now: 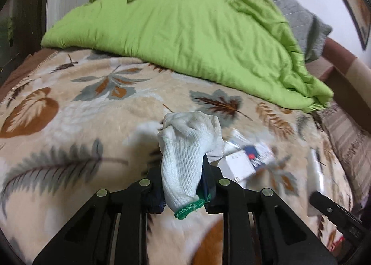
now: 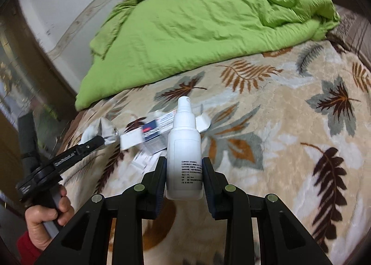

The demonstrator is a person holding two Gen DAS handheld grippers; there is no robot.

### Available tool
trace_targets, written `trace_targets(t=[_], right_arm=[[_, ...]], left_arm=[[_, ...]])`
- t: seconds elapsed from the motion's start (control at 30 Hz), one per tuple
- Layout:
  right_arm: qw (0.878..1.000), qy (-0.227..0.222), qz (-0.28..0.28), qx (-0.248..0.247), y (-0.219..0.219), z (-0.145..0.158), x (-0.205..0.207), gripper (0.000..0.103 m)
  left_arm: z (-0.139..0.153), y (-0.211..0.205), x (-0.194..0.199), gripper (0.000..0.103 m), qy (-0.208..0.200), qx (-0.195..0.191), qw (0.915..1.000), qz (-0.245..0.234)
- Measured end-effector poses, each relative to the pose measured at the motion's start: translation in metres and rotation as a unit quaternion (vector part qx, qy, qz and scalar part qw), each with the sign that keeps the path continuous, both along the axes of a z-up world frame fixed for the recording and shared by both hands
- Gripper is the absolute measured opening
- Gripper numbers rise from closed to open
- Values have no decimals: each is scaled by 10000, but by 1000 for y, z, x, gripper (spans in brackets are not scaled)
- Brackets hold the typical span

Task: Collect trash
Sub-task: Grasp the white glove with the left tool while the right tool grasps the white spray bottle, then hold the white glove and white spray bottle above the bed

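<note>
**Both grippers loaded over a cluttered bed**

The left gripper [image 1: 183,186] pinches a white knit glove [image 1: 185,156] with a green cuff, the fabric bunched between its jaws above a leaf-patterned blanket [image 1: 76,112]. The right gripper [image 2: 184,179] clamps a white spray bottle [image 2: 184,149] upright by its body; small black print runs down the label, too fine to read.

On the blanket between the two tools lies a white and dark blue carton [image 1: 248,158] with a red mark — its lettering is blurred in both views. Clear crumpled wrapping sits just beside it.

Only the right wrist view shows the person's left hand [image 2: 46,218], in a red sleeve [image 2: 27,248], gripping the handle of the left tool, with the glove at its tip. Only the left wrist view shows a brown cardboard box [image 1: 343,84] at the bed's far edge and a grey cover [image 1: 299,17] behind the rumpled green quilt [image 1: 180,33], which fills the back of the bed against a pale wall.
</note>
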State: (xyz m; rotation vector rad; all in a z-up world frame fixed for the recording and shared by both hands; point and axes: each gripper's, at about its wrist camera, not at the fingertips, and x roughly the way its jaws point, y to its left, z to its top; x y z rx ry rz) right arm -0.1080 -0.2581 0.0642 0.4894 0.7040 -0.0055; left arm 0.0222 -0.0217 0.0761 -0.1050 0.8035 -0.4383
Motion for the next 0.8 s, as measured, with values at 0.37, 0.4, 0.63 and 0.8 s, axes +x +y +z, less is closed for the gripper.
trace_targets(t=[0.37,0.4,0.63,0.8], right_arm=[[9979,-151,370,-514,20,10,-75,32],[9980,-133,384,-494,19,9,-79,32],[9985,-165,323,-406,13,7,-105,32],[9980,-254,342,-461,18,7,-114,32]], left_arm=[[16,-2,-131,22,-383,56,9986,-357],[15,-2,-140,22,-406,48,9986,-340],[9,-16,-191,22,-853,319,9957,-178],[2,-23,-203,22,-1042,644,9924,-155]])
